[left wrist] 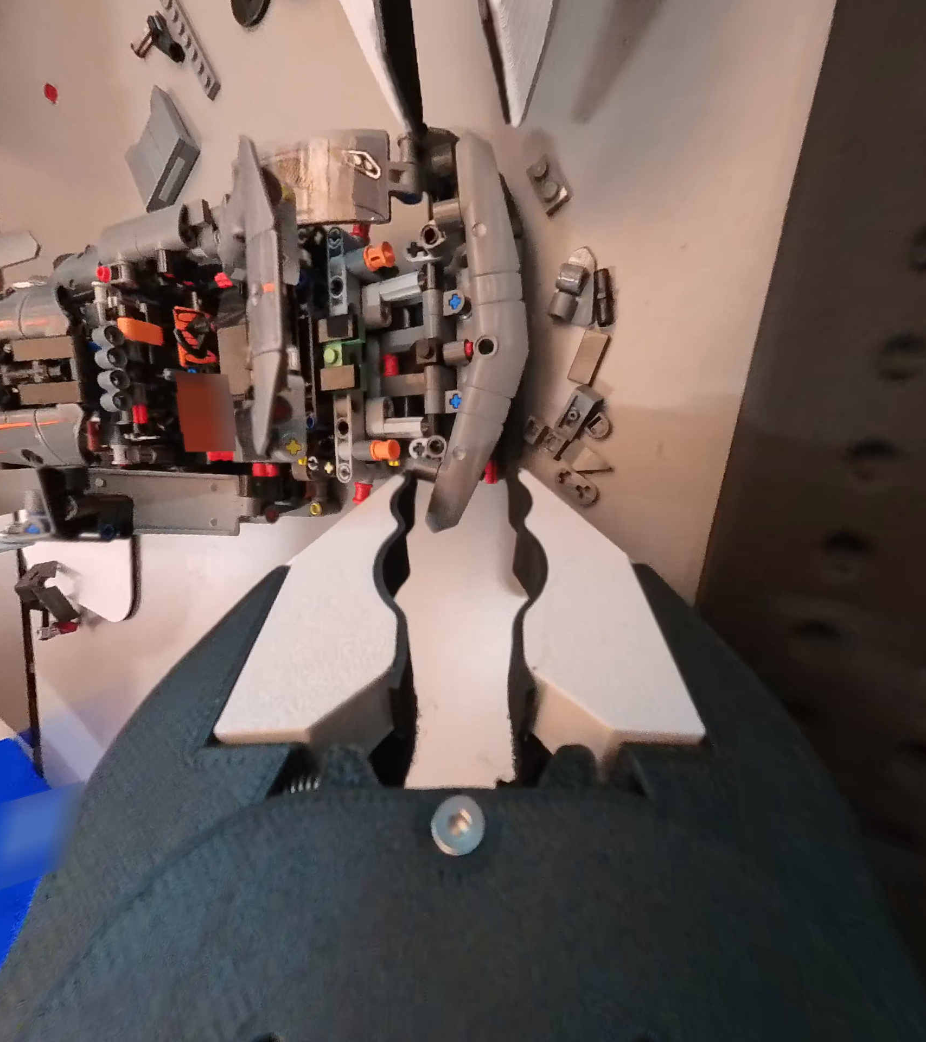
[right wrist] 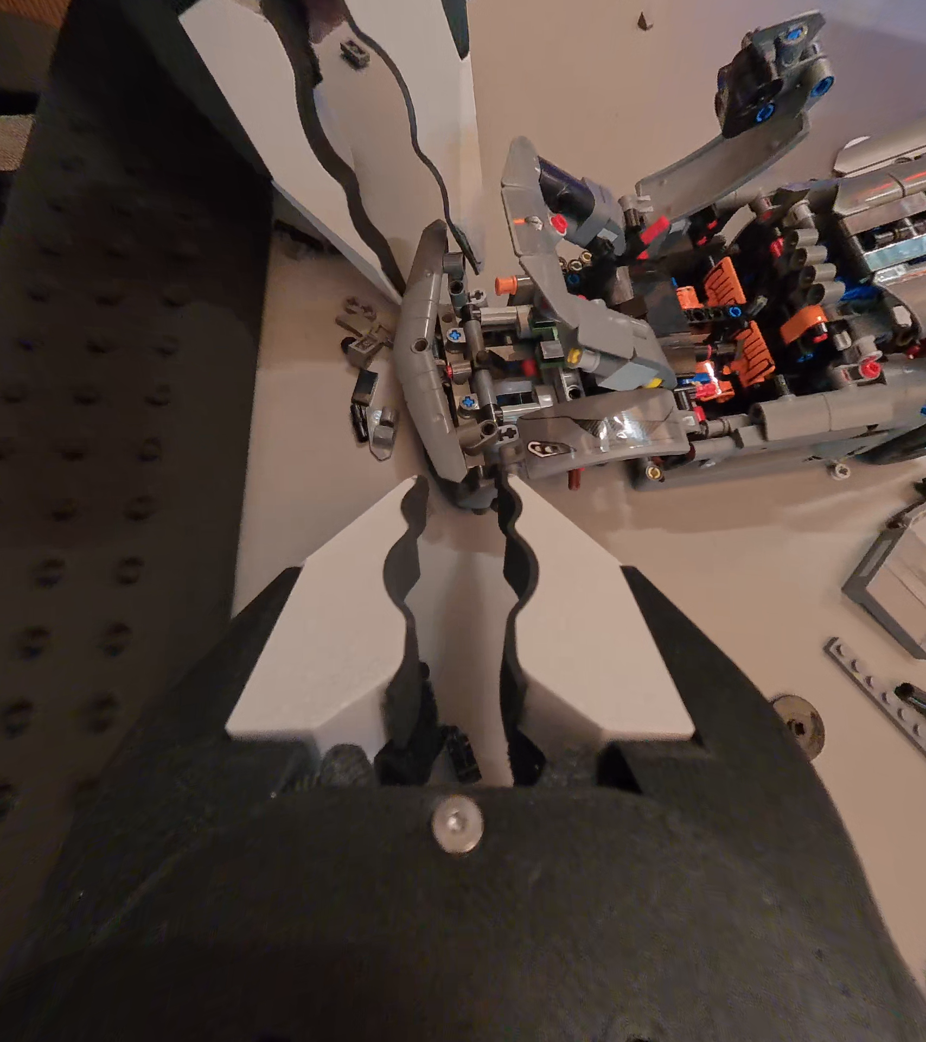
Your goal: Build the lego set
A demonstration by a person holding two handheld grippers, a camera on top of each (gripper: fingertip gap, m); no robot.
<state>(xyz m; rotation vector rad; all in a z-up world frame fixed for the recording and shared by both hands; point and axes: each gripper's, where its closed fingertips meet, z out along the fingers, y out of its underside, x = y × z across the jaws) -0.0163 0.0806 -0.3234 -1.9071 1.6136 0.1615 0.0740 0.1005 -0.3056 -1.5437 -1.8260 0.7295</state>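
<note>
While claws flank bumper, tips apart

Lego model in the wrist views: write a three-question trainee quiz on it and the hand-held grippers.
1. True or false: the loose small pieces lie on the outer side of the curved grey bumper, away from the rest of the Lego model.
2. What lies between the fingertips of the left hand-held gripper? A) one end of the bumper; B) an orange pin; C) a long studded plate.
3. Fill in: the two cross-shaped pin ends just behind the bumper are ____ in colour.
Key: 1 true; 2 A; 3 blue.
</note>
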